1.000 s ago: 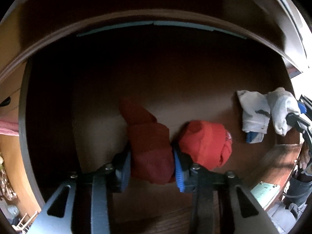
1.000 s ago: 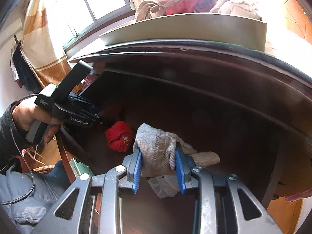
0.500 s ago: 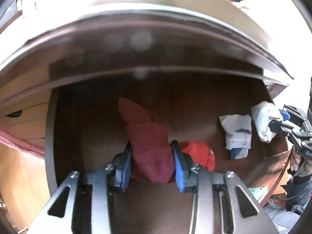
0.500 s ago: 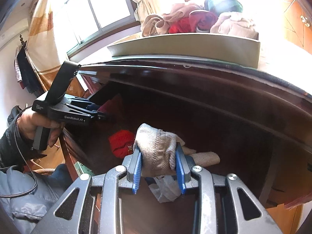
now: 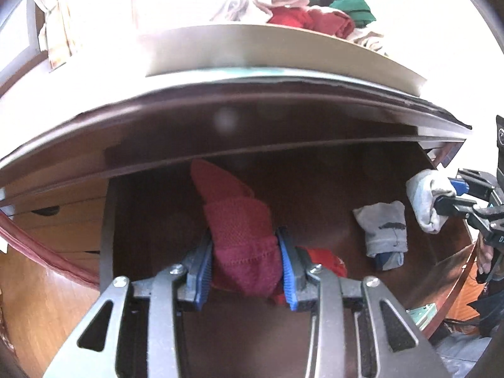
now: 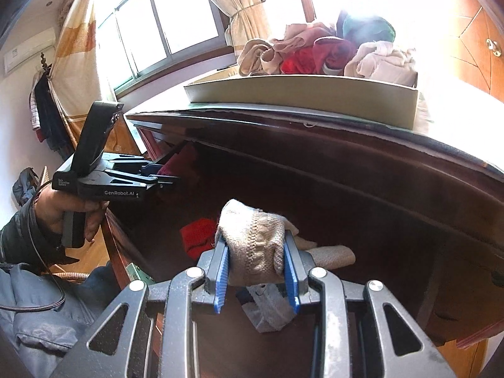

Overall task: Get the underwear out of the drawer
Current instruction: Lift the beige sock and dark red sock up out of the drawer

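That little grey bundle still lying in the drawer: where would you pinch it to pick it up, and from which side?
I'd probably pinch the grey bundle across its wider upper half, coming down from above into the open drawer. It lies flat on the drawer floor, apart from the other clothes, so nothing blocks a top approach. Its lower end narrows into a dark tucked fold, which might slip or unroll if gripped.

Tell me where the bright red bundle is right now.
The red bundle lies on the drawer floor, just right of the left tongs in the left wrist view, partly hidden behind them. The grey bundle lies further right.
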